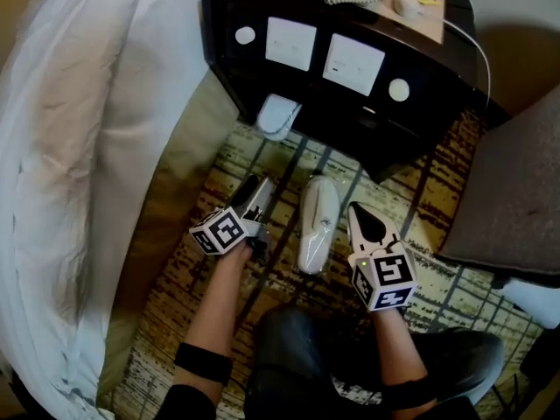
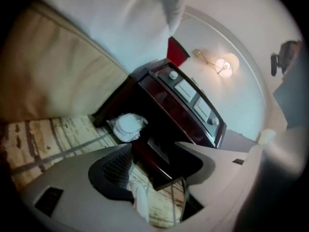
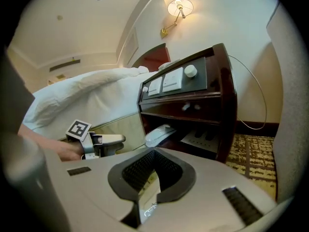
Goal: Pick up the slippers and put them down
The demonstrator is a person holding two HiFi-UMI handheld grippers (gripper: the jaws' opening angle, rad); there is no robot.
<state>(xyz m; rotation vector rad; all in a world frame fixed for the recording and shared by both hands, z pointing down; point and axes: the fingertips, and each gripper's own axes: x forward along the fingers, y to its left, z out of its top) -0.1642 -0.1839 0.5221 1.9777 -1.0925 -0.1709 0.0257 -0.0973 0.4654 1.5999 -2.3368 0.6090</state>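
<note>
- Head view, bedside floor: the bed [image 1: 79,147] fills the left side. Beside it the task looks to be at its put-down step, with one slipper low on the floor and a person's two grippers flanking it.
- At the top stands the dark nightstand [image 1: 437,68]. The second slipper [image 1: 278,116], in its wrapper, sits at its foot, well apart from both grippers. Judged from that, the next move calls for freeing the first slipper completely, then reaching forward and low under the nightstand's edge for the other.
- The patterned carpet [image 1: 437,199] between bed and nightstand is where the slipper is landing.
- The slipper [image 1: 317,221], white and sealed in clear wrap, lies lengthwise on the carpet between the two grippers, its toe toward the nightstand.
- The left gripper [image 1: 261,191] sits just to the slipper's left with its jaws roughly half apart. The left gripper view shows a crumpled white fold of wrap between them, but the pads do not press on it.
- The right gripper [image 1: 366,219] sits just beside the slipper's right edge, its jaws closed to a slit. The right gripper view shows a strip of glinting wrap caught in that slit, so it appears to pinch the slipper by its wrapper.
</note>
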